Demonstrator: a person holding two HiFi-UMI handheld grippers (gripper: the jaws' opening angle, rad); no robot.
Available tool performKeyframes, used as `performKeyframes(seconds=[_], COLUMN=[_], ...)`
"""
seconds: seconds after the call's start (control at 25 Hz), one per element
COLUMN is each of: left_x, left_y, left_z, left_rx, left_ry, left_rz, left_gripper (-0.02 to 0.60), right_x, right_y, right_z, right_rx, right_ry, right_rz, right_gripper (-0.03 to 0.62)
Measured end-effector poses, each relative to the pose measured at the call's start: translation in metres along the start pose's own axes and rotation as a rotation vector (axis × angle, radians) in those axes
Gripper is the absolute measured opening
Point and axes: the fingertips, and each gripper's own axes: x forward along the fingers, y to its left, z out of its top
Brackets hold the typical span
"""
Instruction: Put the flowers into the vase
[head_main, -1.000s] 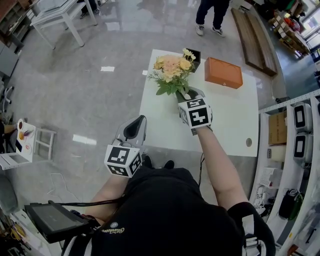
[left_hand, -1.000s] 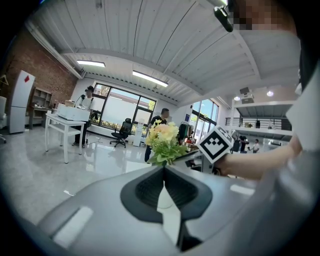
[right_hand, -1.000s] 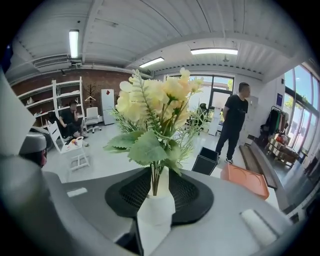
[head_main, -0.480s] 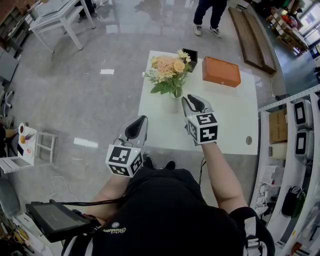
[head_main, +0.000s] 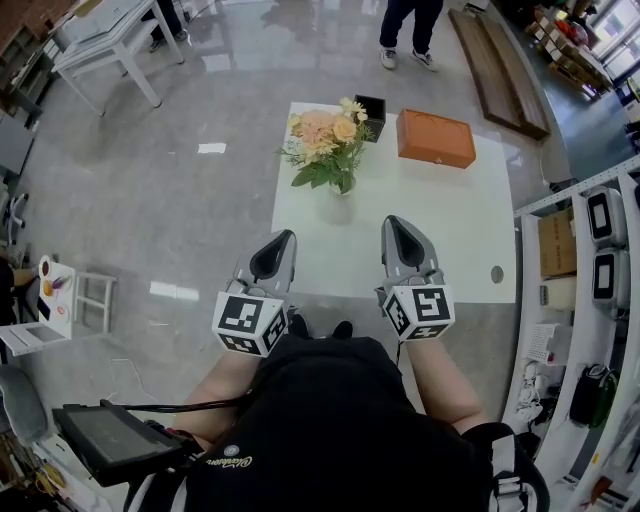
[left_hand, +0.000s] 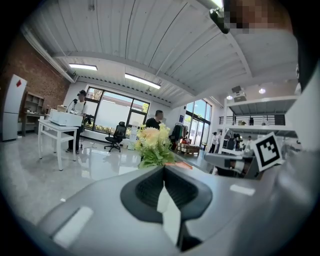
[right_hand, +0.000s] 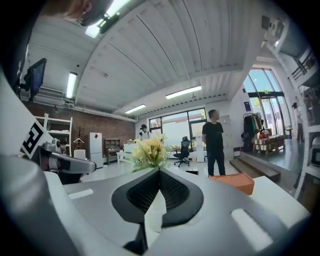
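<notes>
A bunch of peach and yellow flowers (head_main: 325, 150) stands upright in a clear vase (head_main: 338, 205) on the white table (head_main: 450, 230). The bunch also shows ahead in the left gripper view (left_hand: 152, 145) and in the right gripper view (right_hand: 147, 150). My right gripper (head_main: 393, 222) hangs over the table's near part, to the right of the vase and apart from it. Its jaws have just been closing and now stand shut with nothing between them (right_hand: 159, 172). My left gripper (head_main: 283, 238) is at the table's near left edge, shut and empty (left_hand: 163, 172).
An orange box (head_main: 435, 138) and a small black box (head_main: 370, 108) lie at the table's far side. A person (head_main: 405, 25) stands beyond the table. A white desk (head_main: 110, 35) is at the far left and a wooden bench (head_main: 495, 70) at the far right.
My right gripper has left the base of the bunch and drawn back toward me and to the right, its jaws closing. The flowers stay in the vase. The left gripper has kept still.
</notes>
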Motion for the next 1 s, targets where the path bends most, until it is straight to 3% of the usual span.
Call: performKeyframes(seconds=[0.16,1.0], left_x=[0.001,-0.003], left_y=[-0.006,-0.018], left_z=[-0.001,0.007], left_rx=[0.009,0.050], left_ry=[0.001,-0.016], left_rz=[-0.007,-0.005], left_gripper=[0.008,0.008], right_x=[-0.014,-0.022], right_y=[0.010,0.011], right_z=[0.010,0.010], right_rx=[0.003,0.001], right_ry=[-0.056,-0.050], right_rz=[0.000,0.033], right_gripper=[0.002,0.000])
